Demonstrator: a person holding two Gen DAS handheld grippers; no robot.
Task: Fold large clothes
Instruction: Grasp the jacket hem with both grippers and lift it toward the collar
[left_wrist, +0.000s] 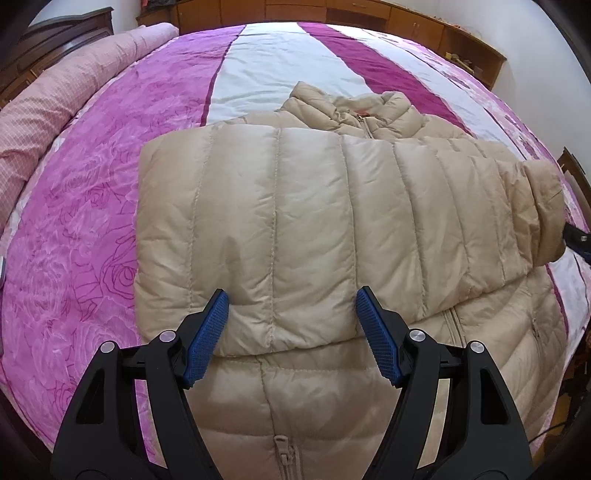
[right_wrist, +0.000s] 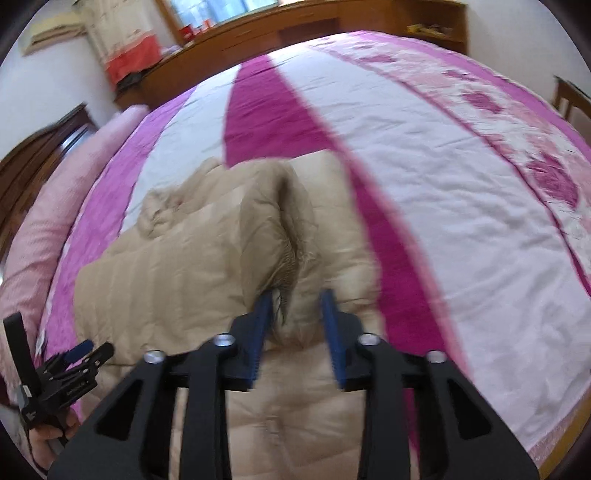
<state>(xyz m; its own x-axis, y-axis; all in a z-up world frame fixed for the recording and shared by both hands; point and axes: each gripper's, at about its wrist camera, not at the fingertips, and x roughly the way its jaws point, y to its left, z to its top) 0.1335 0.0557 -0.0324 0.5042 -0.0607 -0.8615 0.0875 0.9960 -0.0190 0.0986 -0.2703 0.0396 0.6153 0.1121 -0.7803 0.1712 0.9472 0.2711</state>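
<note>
While the beige quilted down jacket (left_wrist: 314, 221) lay front-up on the bed, its zipper (left_wrist: 286, 458) ran up the near centre of the body and its collar (left_wrist: 347, 103) pointed toward the far side. One sleeve (left_wrist: 280, 229) was folded flat across the chest, reaching from the left edge of the garment toward the right, where its cuff (left_wrist: 543, 195) was lifted off the body. The left gripper (left_wrist: 291, 314) hovered over the near edge of that sleeve with its jaws spread wide; the blue pads (left_wrist: 205, 336) stood either side of the fabric, and nothing was clamped between them. In the right wrist view, which was blurred, the right gripper (right_wrist: 295, 306) had its jaws partly apart around the raised cuff (right_wrist: 284, 236); the left pad touched the ribbed inner lining, while the right pad appeared just clear of the fabric, so a firm grip could not be confirmed. The left gripper also showed at the near left edge of that view, held in a hand (right_wrist: 48, 439). Beneath the jacket was a bedspread (left_wrist: 110, 184) with pink rose-patterned, white and magenta stripes. A rolled pink quilt (left_wrist: 55, 103) lay along the left side of the bed, and wooden cabinets (left_wrist: 332, 11) stood along the far wall.
</note>
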